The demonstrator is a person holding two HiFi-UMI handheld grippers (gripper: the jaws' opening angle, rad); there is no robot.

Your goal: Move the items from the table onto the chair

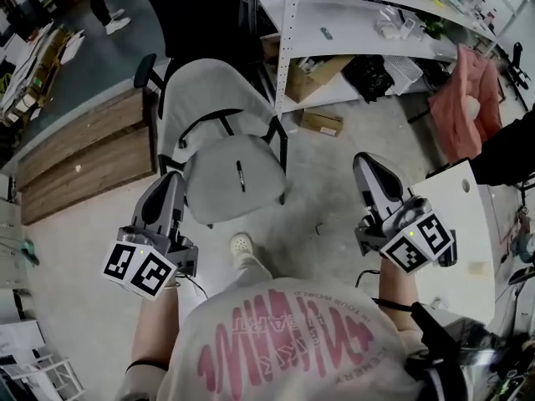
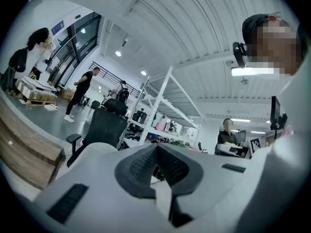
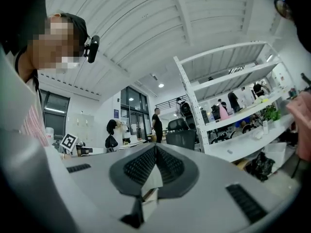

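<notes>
Wood panelling (image 1: 75,161) fills the left edge of the head view, set against a grey floor. Just right of it, at lower left, the left gripper (image 1: 172,177) points up the frame toward the chair (image 1: 209,98). In the left gripper view its jaws (image 2: 156,147) are pressed together with nothing between them.

The chair is pale grey with black arms and stands in the middle of the head view, its seat facing the person (image 1: 284,341), who fills the bottom of the frame in a white shirt with pink print. A slim black pen (image 1: 241,176) lies on the seat, roughly along the seat's centre line and apart from both grippers. A black chair (image 1: 196,7) stands directly behind the grey one, at the top of the frame.

White shelving (image 1: 351,23) crosses the upper right, with a cardboard box (image 1: 322,122) on the floor beneath it. The right gripper (image 1: 363,159) sits right of centre and also points up the frame. The right gripper view shows its jaws (image 3: 155,148) closed on each other and holding nothing. A white table (image 1: 458,211) runs along the right edge, just beside that gripper. A pink cloth (image 1: 468,98) hangs above it at upper right.
</notes>
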